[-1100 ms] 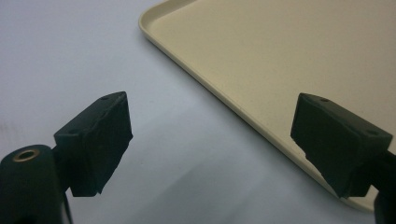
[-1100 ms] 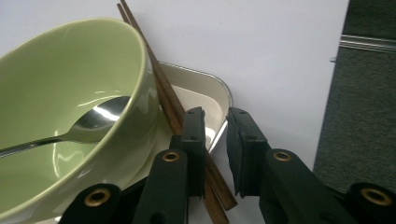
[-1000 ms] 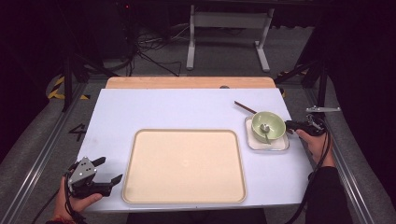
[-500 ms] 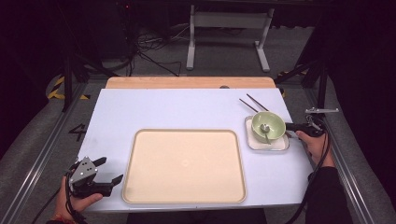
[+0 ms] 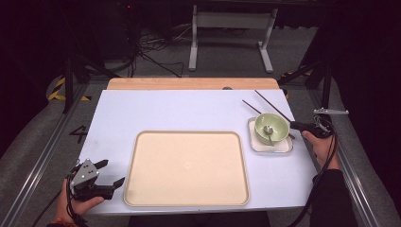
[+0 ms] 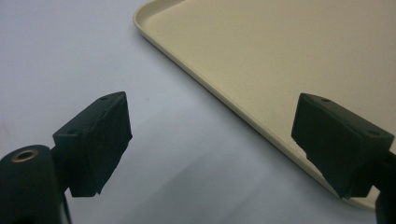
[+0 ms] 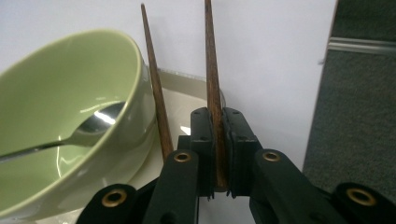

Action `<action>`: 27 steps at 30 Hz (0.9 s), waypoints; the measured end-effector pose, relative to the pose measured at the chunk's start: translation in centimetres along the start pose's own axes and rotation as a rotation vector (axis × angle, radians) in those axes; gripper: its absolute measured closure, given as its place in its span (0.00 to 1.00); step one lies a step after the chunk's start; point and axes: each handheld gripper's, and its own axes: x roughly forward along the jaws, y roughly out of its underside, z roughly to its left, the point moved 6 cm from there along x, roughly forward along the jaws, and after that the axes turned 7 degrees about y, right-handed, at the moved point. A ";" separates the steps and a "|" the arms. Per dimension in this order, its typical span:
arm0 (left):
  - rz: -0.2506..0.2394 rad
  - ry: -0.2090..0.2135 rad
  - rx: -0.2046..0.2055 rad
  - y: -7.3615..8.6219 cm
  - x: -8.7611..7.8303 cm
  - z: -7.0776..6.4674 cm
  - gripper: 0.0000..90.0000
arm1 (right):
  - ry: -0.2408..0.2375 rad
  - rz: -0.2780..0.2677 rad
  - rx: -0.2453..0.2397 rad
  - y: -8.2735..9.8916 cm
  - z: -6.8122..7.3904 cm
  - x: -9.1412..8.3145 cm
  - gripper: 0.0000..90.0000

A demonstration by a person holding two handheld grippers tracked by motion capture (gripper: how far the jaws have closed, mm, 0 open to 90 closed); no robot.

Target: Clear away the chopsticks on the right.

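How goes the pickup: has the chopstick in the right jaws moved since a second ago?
Yes: the chopstick swung its far tip from the green bowl toward the wooden strip, as the right gripper jaws have just been closing on it.

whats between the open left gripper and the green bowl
The wide beige tray lies between the left gripper and the green bowl, as the high view shows; beyond the tray, bare white table.

Big beige tray (image 5: 187, 168) mid-table, wood board (image 5: 191, 83) at far edge, empty.
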 end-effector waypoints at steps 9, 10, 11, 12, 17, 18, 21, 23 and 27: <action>-0.004 0.002 0.003 0.0 0.0 -0.1 0.14 | 0.036 -0.104 -0.002 -1.6 0.7 -2.2 0.94; -0.004 0.002 0.006 -0.1 0.0 -0.1 0.14 | 0.038 -0.115 -0.005 -1.8 0.8 -2.4 0.94; -0.006 0.004 0.006 -0.1 0.0 -0.1 0.14 | 0.036 -0.127 -0.008 -2.0 1.1 -2.7 0.94; -0.005 0.002 0.006 -0.1 0.0 -0.1 0.14 | 0.032 -0.136 -0.013 -2.2 1.4 -3.0 0.94; -0.003 0.004 0.009 -0.1 0.0 -0.4 0.14 | 0.014 -0.173 -0.072 -3.2 4.1 -4.5 0.94; -0.003 0.003 0.012 -0.1 0.0 -0.4 0.14 | 0.005 -0.183 -0.083 -3.3 4.7 -4.9 0.94; -0.001 0.001 0.012 -0.1 0.0 -0.4 0.14 | -0.010 -0.196 -0.104 -3.6 6.0 -5.6 0.94; -0.004 0.003 0.014 -0.1 0.0 -0.4 0.14 | -0.020 -0.202 -0.121 -3.7 7.0 -6.0 0.94; 0.000 -0.007 0.021 0.0 0.1 -0.4 0.15 | -0.043 -0.206 -0.148 -3.7 9.0 -6.5 0.94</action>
